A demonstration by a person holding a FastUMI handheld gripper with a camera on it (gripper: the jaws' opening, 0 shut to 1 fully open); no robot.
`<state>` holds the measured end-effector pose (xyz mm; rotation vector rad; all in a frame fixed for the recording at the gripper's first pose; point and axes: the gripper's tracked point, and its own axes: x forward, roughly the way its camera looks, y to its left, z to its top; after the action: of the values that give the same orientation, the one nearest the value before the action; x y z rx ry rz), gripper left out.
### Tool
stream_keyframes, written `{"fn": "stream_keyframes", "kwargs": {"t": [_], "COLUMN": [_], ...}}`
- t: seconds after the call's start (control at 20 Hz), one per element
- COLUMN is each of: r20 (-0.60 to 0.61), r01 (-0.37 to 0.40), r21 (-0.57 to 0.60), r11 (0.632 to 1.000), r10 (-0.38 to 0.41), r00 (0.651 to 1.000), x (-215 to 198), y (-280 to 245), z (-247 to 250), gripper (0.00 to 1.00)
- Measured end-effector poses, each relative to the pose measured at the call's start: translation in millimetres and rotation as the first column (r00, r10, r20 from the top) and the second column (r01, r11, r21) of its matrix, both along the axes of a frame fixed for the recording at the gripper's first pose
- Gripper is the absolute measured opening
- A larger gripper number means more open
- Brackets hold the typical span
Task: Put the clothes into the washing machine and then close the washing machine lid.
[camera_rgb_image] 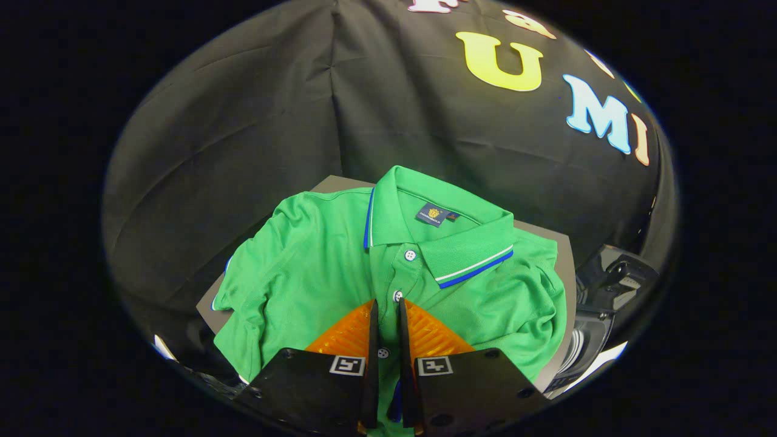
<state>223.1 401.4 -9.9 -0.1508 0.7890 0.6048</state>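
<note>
Green polo shirt (340,267) lies spread on the bench (564,267), its button placket pinched between your gripper (387,303), whose fingers stand nearly closed. So thin a fold could slip free on lifting, or the trailing sleeves could snag the bench edge.

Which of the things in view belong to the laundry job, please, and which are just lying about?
Part of the job:
- green polo shirt, lying on the grey table
- gripper, fingers nearly closed on the shirt's button placket

Just there:
- grey table
- dark equipment beside the table; I cannot tell what it is
</note>
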Motion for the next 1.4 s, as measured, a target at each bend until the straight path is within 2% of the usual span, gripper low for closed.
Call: {"fn": "stream_keyframes", "kwargs": {"t": [0.1,0.2,0.35,0.6,0.8,1.05,1.4], "r20": [0.016,0.001,-0.019,0.039,0.077,0.154,0.24], "r01": [-0.015,-0.011,-0.011,-0.036,-0.059,-0.074,-0.102], "r21": [-0.006,0.009,0.024,0.067,0.153,0.241,0.354], "r11": [1.0,1.0,1.0,0.997,0.986,0.968,0.93], "r10": [0.015,0.011,0.011,0.033,0.048,0.037,0.016], "r00": [1.0,1.0,1.0,0.999,0.996,0.987,0.971], "x": [6.6,1.6,-0.2,-1.0,1.8,15.8,11.9], "y": [0.6,0.3,1.4,1.2,-7.3,-22.3,-39.3], "z": [2.9,3.4,2.9,30.4,75.8,144.3,221.0], "gripper": [0.18,0.02,0.02,0.02,0.01,0.01,0.02]}}
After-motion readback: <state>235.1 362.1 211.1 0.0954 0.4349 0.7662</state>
